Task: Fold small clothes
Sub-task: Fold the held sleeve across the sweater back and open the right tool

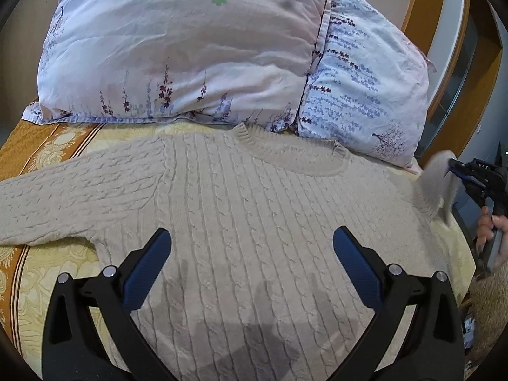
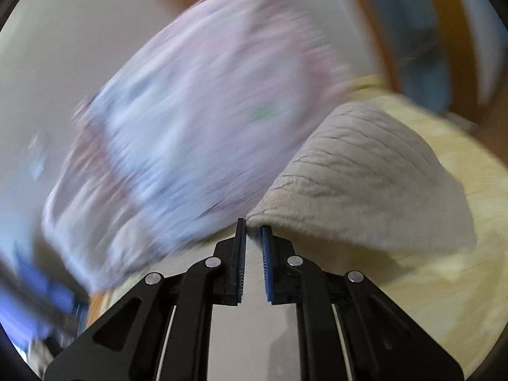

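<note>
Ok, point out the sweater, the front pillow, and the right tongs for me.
sweater (image 1: 254, 222), left wrist view, middle of the cable-knit chest.
front pillow (image 1: 177, 47), left wrist view, center of its floral cover.
right tongs (image 2: 253, 233), right wrist view, between the tips pinching the sweater.

Two pillows seen propped at head of bed. Left pillow (image 1: 177, 47): pale pink-white, floral sprigs, green and blue flowers. Right pillow (image 1: 362, 95): white, blue-purple rows, overlapped by the left one. Bedsheet (image 1: 41, 146): yellow-cream, orange patterned border. Wooden headboard (image 1: 425, 3) behind pillows. Right wrist view heavily blurred; pillow (image 2: 197, 108) and yellow sheet (image 2: 444, 273) discernible.
</note>
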### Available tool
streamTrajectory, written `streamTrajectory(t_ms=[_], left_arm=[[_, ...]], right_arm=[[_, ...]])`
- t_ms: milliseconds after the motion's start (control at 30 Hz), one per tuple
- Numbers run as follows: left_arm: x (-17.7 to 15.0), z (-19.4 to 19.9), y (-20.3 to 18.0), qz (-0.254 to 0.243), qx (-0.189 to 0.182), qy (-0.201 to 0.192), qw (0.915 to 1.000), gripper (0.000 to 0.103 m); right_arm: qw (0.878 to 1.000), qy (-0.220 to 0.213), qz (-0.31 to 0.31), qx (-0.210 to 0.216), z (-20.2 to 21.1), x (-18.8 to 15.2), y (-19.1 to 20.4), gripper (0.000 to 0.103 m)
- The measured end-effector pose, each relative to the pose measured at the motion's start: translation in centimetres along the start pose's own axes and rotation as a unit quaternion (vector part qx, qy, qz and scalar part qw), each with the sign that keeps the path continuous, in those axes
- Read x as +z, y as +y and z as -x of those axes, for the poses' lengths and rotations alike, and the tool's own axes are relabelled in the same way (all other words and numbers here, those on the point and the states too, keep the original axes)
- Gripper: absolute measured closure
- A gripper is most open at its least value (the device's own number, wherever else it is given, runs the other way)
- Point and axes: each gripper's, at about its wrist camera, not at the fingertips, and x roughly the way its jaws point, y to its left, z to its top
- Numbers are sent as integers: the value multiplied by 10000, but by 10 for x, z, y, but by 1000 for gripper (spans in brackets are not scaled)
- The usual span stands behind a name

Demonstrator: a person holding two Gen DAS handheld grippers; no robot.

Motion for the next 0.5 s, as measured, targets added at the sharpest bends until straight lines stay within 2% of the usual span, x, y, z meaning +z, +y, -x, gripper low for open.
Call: streamTrajectory(t_ms=[100, 200, 267, 300, 333, 400, 500], left_arm=[[1, 2, -1, 52, -44, -84, 9999, 2], [2, 3, -3, 22, -56, -103, 9999, 2], [3, 3, -2, 20, -78, -72, 9999, 2], [3, 3, -2, 31, -96, -47, 9999, 2], [3, 2, 0, 64, -115, -16, 9999, 2], [5, 1, 3, 144, -166, 16, 9998, 2], [7, -4, 6, 282, -338, 107, 9990, 2]], right_arm=[[9955, 694, 436, 467, -29, -35, 39, 93], [9847, 1518, 755, 392, -71, -79, 58, 93], [9816, 1766, 639, 347, -82, -89, 54, 92], [9814, 1813, 493, 391, -83, -89, 50, 87], [9820, 1810, 309, 436, -80, -88, 46, 72], [9862, 1596, 21, 431, -69, -80, 35, 49], [9890, 1378, -382, 380, -58, -66, 17, 48]])
